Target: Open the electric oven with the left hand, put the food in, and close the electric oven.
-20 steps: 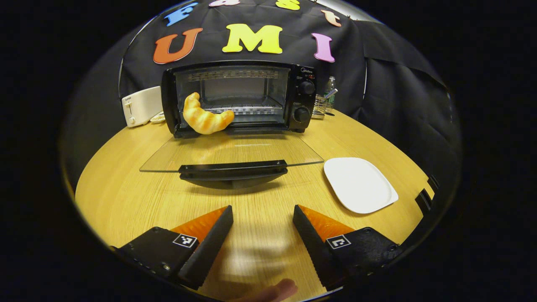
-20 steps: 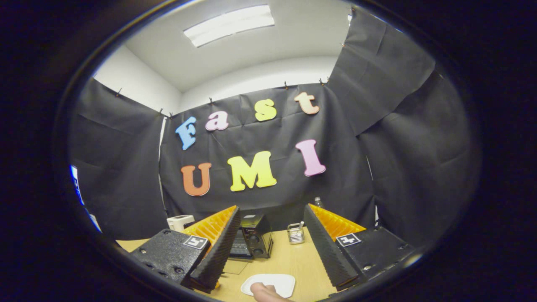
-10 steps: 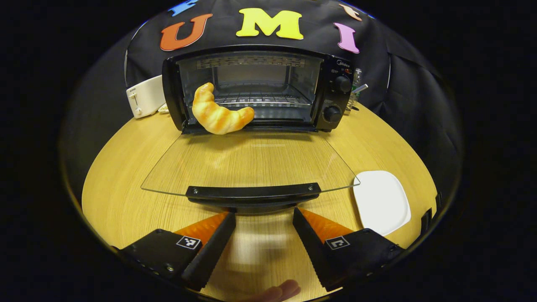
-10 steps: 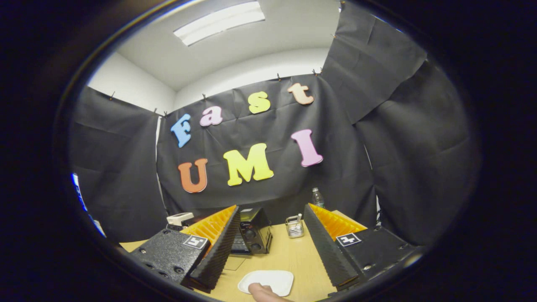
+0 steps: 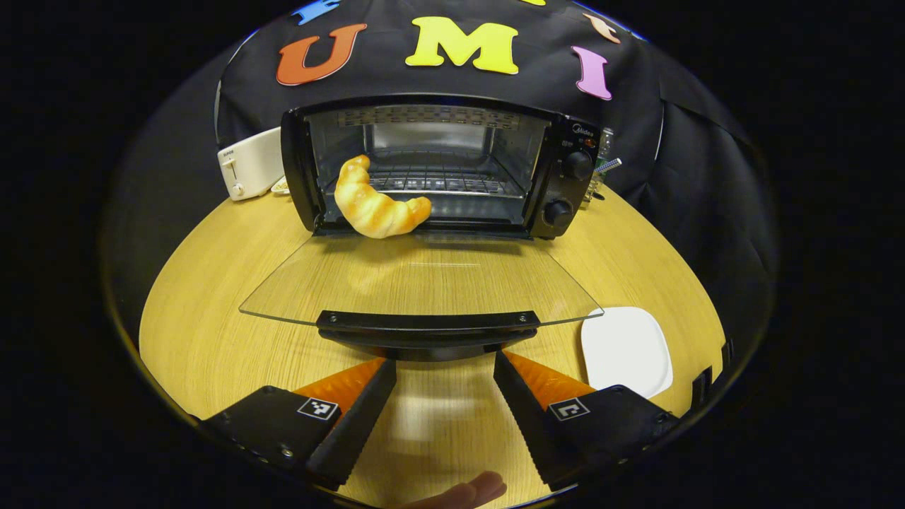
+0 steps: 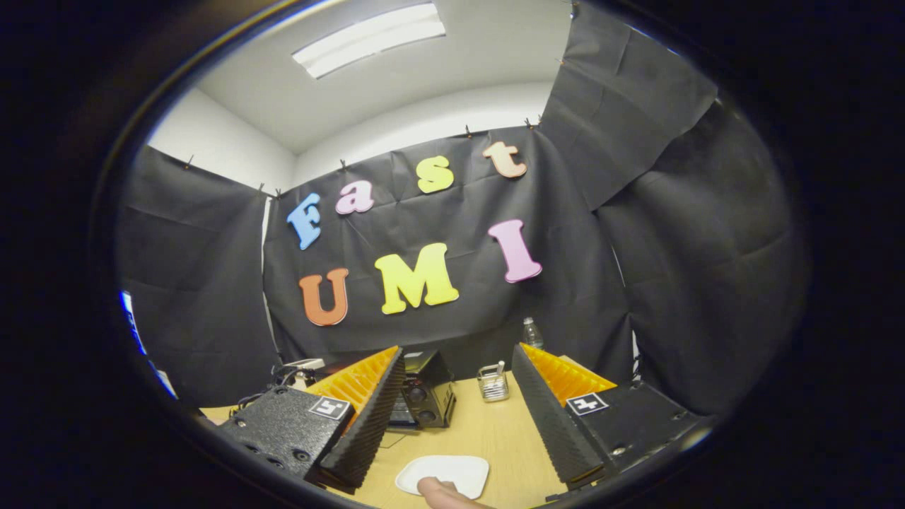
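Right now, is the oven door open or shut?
Open. The glass door lies folded down flat in front of the oven, its handle toward the left gripper, cavity exposed.

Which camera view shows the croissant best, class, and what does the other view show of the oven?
The left gripper view: the croissant lies at the open oven's mouth, above the lowered glass door. The right gripper view catches the oven from the side, between the right gripper's fingers.

Croissant [image 5: 378, 205] in oven [image 5: 438, 166] mouth — plate [image 5: 626, 350] right of door [image 5: 424, 279].
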`<state>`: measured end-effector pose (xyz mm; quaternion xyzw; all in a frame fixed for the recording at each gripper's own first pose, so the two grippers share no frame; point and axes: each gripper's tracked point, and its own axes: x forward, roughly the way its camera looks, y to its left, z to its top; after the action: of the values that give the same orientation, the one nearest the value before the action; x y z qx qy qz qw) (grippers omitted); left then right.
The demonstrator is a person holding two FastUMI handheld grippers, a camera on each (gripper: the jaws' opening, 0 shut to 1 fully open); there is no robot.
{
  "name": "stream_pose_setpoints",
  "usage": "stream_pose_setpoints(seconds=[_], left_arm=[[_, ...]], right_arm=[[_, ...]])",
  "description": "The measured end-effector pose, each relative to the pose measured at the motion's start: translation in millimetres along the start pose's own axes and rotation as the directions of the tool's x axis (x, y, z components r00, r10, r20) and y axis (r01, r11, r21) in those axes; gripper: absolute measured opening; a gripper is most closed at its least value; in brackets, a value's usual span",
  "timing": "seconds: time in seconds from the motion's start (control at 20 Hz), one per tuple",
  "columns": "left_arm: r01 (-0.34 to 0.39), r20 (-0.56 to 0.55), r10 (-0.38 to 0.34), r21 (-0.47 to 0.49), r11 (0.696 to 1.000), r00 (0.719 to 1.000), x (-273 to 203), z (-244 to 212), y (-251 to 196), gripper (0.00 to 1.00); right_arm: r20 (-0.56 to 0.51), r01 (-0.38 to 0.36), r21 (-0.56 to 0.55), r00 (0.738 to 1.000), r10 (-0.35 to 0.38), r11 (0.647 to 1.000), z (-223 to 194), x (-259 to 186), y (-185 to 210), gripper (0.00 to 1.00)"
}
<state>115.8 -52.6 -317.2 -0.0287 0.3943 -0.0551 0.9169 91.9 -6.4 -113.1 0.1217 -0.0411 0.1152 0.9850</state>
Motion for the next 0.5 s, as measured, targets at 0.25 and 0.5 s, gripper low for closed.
stream_pose_setpoints(seconds=[0.25,0.5], left_arm=[[-0.001,0.084,-0.001,0.017,1.0,0.997,-23,52,-4,0.93],[-0.097,0.367,0.083,0.019,0.995,0.926,-50,169,27,0.96]], right_arm=[[0.001,0.004,0.005,1.0,-0.004,1.0,3,-2,-4,1.0],[0.012,0.003,0.002,1.0,-0.003,1.0,13,-11,-2,1.0]])
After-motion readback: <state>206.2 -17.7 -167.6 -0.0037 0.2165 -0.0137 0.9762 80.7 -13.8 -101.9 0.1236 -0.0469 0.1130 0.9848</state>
